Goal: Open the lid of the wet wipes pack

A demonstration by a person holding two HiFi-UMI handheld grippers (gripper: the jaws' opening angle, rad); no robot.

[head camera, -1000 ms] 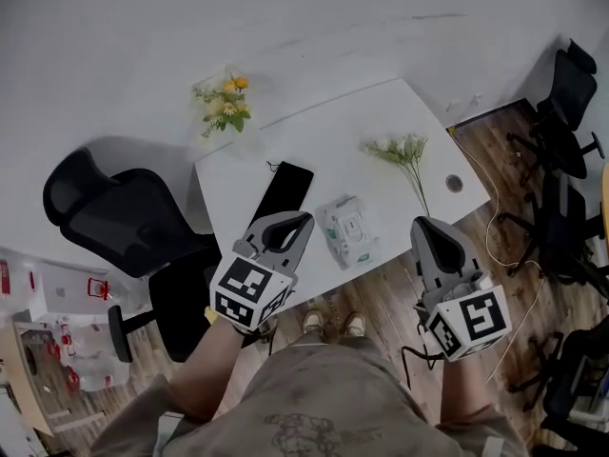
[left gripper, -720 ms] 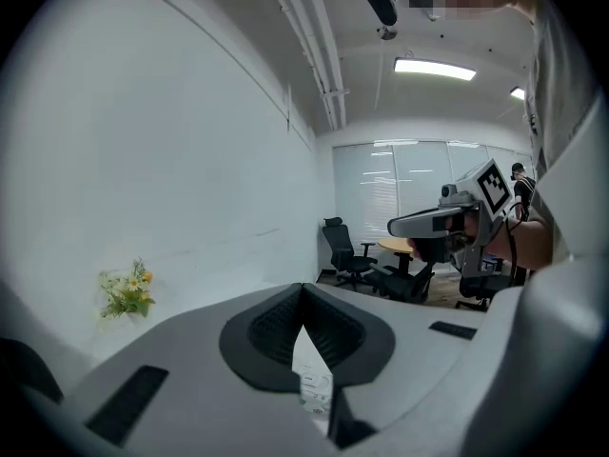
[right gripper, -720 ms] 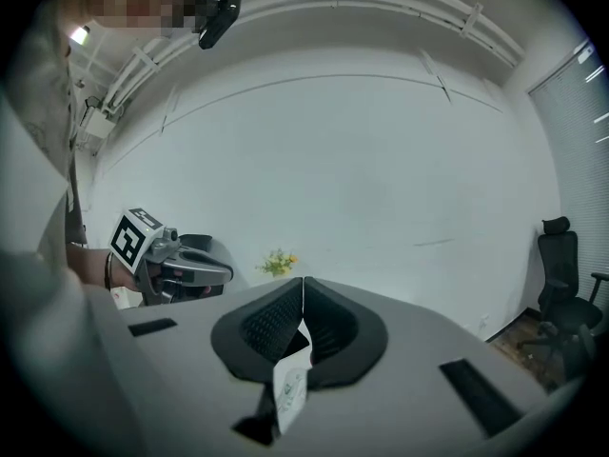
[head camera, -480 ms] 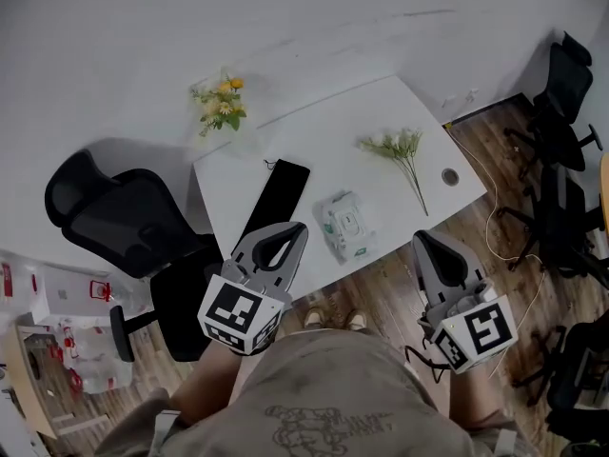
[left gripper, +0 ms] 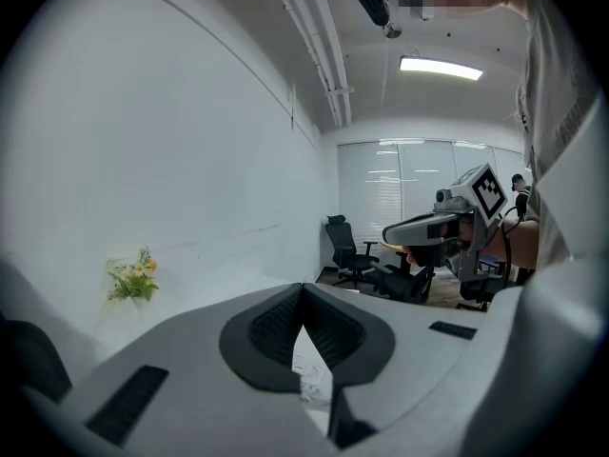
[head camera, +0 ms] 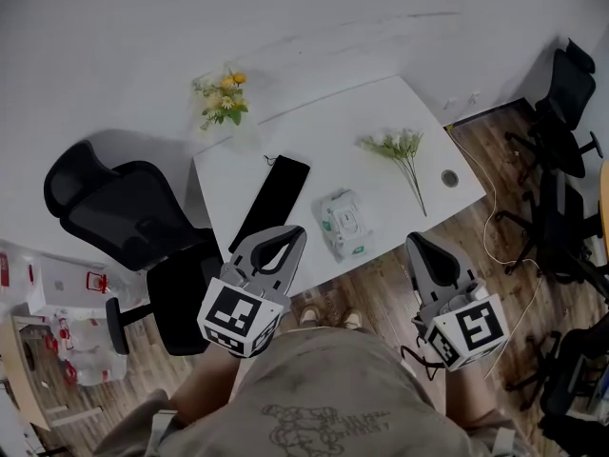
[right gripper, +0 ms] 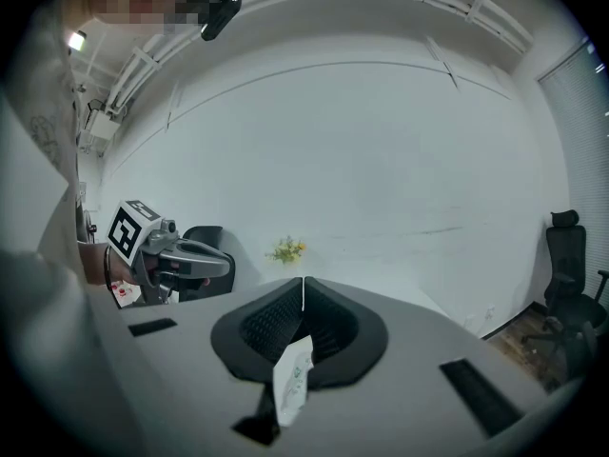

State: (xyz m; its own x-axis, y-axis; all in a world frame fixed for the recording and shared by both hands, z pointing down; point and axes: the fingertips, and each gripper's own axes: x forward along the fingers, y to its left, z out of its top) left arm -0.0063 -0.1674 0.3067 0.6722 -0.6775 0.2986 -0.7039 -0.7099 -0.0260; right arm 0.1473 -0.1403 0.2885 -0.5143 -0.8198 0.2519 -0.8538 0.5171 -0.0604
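Observation:
The wet wipes pack [head camera: 343,223], white with green print and a rectangular lid on top, lies near the front edge of the white table [head camera: 333,131]. Whether the lid is raised I cannot tell. My left gripper [head camera: 287,235] hovers at the table's front edge, left of the pack, jaws shut and empty. My right gripper [head camera: 419,243] hangs off the front edge to the pack's right, also shut and empty. A strip of the pack shows below the closed jaws in the left gripper view [left gripper: 312,374] and in the right gripper view [right gripper: 292,379].
A black flat device [head camera: 274,200] lies left of the pack. White flowers [head camera: 400,150] rest at the table's right, near a cable hole [head camera: 450,177]. Yellow flowers [head camera: 224,101] stand at the back left corner. Black office chairs [head camera: 124,217] [head camera: 566,93] flank the table.
Both grippers have drawn back from the table toward the person, the left one more. Both stay shut. The pack has not moved on the table.

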